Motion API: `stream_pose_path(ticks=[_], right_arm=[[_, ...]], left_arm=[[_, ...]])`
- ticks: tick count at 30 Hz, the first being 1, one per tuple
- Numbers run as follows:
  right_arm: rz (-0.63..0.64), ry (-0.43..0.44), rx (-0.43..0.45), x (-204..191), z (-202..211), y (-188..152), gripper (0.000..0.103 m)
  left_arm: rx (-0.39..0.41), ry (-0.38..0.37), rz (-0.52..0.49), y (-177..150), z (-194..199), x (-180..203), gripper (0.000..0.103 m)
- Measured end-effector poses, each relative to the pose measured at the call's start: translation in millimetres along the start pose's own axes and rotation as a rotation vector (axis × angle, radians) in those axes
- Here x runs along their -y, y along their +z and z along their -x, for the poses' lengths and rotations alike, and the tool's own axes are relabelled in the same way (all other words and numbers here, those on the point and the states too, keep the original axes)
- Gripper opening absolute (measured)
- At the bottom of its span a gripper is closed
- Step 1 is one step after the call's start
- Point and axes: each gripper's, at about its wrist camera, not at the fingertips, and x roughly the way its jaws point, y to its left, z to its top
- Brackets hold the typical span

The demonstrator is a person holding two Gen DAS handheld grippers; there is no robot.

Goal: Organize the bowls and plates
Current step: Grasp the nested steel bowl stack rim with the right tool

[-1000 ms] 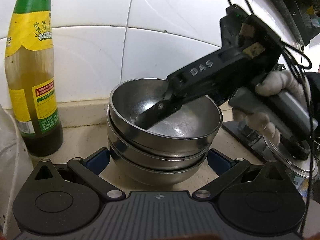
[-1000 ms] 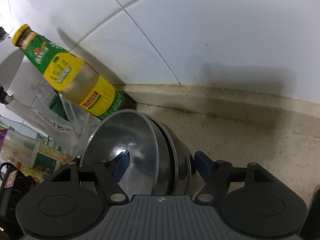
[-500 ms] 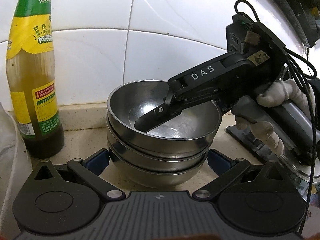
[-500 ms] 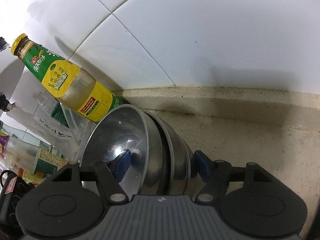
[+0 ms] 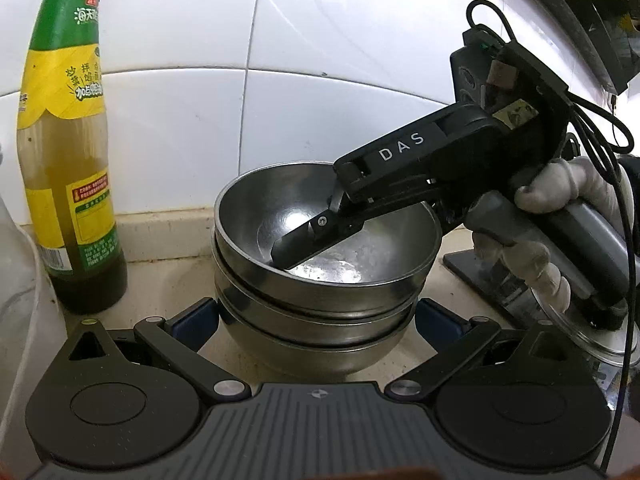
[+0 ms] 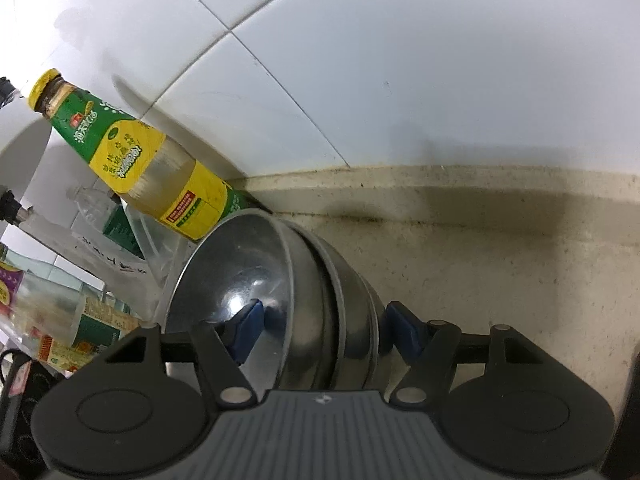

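Observation:
A stack of steel bowls (image 5: 312, 344) stands on the beige counter by the tiled wall. My left gripper (image 5: 316, 316) is open, its blue pads (image 5: 196, 316) wide apart on either side of the lowest bowl. My right gripper (image 6: 324, 328), held by a gloved hand (image 5: 536, 256), straddles the right wall of the stack (image 6: 344, 300). One finger (image 5: 304, 244) reaches down inside the top bowl (image 5: 380, 256); the other is outside the stack and hidden in the left wrist view. Its jaws are closing with the bowl walls between them. I see no firm press of the pads.
A tall green and yellow sauce bottle (image 5: 66, 168) stands just left of the bowls, against the white tiled wall (image 5: 360, 40). Clear plastic (image 5: 16, 280) crowds the left edge. A glass lid (image 5: 592, 340) lies at the right. Packets and jars (image 6: 88, 320) sit beyond the bottle.
The right gripper's blue pads have drawn a little closer together around the bowl walls, and its body has tilted slightly. The bowls and my left gripper have stayed where they were.

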Motion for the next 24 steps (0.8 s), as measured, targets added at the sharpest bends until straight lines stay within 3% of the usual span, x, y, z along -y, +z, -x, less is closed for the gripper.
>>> stream_pose_path(ticks=[4, 13, 24], right_arm=[[-0.023, 0.022, 0.002, 2, 3, -3, 0.064], [-0.004, 0.04, 0.049, -16, 28, -3, 0.064], [0.041, 0.038, 0.119, -49, 82, -14, 0.064]], left_arm=[[0.019, -0.004, 0.021, 6, 4, -3, 0.103], [0.071, 0.008, -0.03, 20, 24, 8, 0.103], [0.139, 0.017, -0.088, 35, 67, 30, 0.103]])
